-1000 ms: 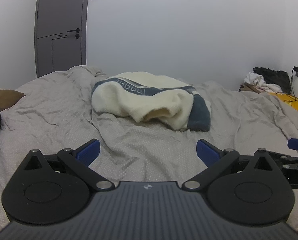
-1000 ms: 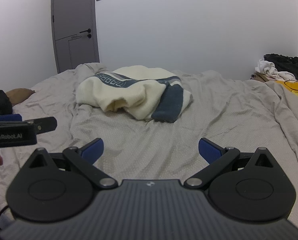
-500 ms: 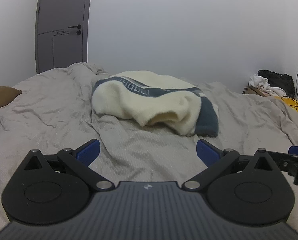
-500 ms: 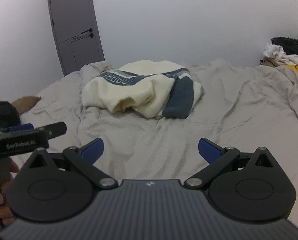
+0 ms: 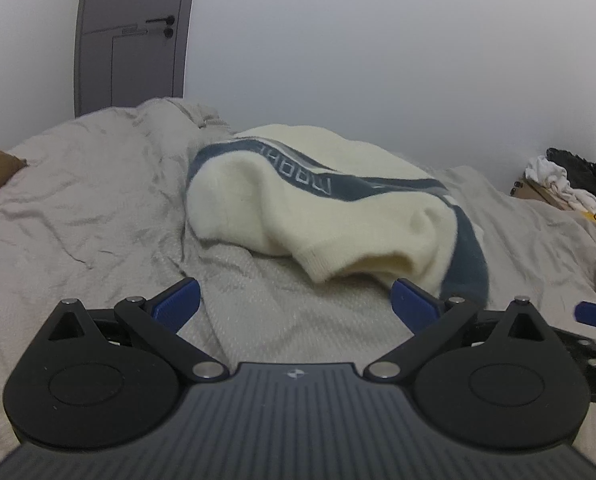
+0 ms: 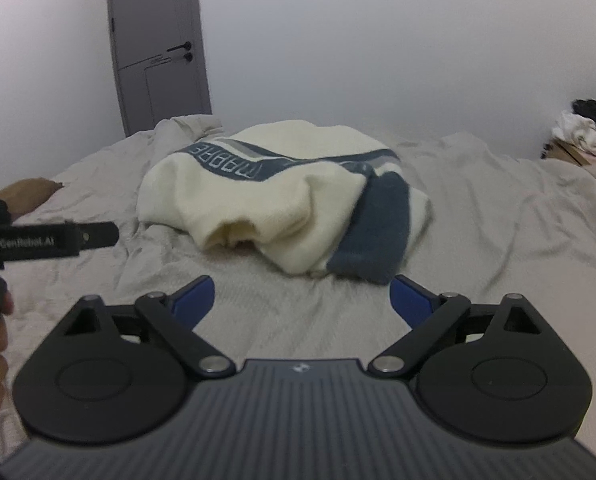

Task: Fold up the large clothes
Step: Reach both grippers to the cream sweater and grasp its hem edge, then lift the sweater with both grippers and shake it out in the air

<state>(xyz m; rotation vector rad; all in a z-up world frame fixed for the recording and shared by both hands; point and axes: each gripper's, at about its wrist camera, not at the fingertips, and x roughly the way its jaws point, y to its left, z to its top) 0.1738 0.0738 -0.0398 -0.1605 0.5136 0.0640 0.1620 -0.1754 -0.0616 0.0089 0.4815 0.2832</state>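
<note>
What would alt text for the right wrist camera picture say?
A crumpled cream and blue sweater lies on a wrinkled grey bedsheet, ahead of the right hand-held gripper, whose blue-tipped jaws are closing with nothing between them. A grey door stands behind.

Sweater (image 6: 282, 200) on bed (image 6: 497, 216), before door (image 6: 158, 40)

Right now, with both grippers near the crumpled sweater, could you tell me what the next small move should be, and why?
Probably ease both grippers forward to the cream sweater and take its near hem. It lies bunched on the grey bedsheet, and neither the left gripper nor the right gripper, whose jaws are closing on nothing, touches it yet.
</note>
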